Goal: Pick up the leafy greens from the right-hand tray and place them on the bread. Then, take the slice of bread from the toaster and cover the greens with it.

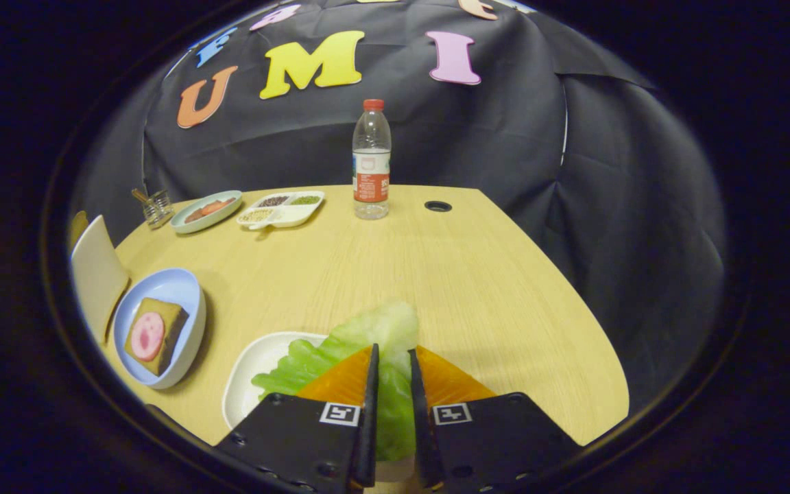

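the lettuce leaf (367, 343) sat pinched between the two fingers of the gripper (390, 363), which were closed to a narrow gap on it. its long axis ran away from the fingers, the pale end pointing toward the bottle (372, 161). it seemed to be lifted partly off the white tray (251, 377), though contact was hard to judge. the first step was in hand; next it likely needed carrying left to the bread (155, 336) on the blue plate (186, 288).
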Motion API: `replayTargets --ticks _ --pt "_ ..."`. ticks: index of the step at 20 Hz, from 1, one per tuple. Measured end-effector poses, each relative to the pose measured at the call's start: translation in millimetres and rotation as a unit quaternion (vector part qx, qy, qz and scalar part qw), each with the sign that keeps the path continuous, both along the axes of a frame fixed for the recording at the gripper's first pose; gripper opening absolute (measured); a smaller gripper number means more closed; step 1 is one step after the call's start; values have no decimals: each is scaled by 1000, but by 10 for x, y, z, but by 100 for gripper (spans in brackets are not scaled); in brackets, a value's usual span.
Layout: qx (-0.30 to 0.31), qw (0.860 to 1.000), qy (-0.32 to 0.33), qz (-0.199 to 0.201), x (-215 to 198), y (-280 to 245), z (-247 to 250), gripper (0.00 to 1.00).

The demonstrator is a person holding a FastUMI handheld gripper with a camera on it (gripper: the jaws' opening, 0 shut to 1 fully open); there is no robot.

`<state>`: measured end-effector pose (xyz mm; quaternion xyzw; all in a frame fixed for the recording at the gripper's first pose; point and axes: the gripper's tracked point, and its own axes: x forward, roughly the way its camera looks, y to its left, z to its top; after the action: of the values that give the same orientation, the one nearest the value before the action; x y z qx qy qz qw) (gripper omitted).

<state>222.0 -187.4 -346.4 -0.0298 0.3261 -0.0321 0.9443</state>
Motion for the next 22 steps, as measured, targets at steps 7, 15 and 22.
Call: replayTargets --ticks 7,15,22 --pt "-10 999 -34 -11 -118 189 342 1" --pt "-8 996 -91 2 -292 471 1044 0" --pt "6 993 -114 32 -453 1069 1444 0"
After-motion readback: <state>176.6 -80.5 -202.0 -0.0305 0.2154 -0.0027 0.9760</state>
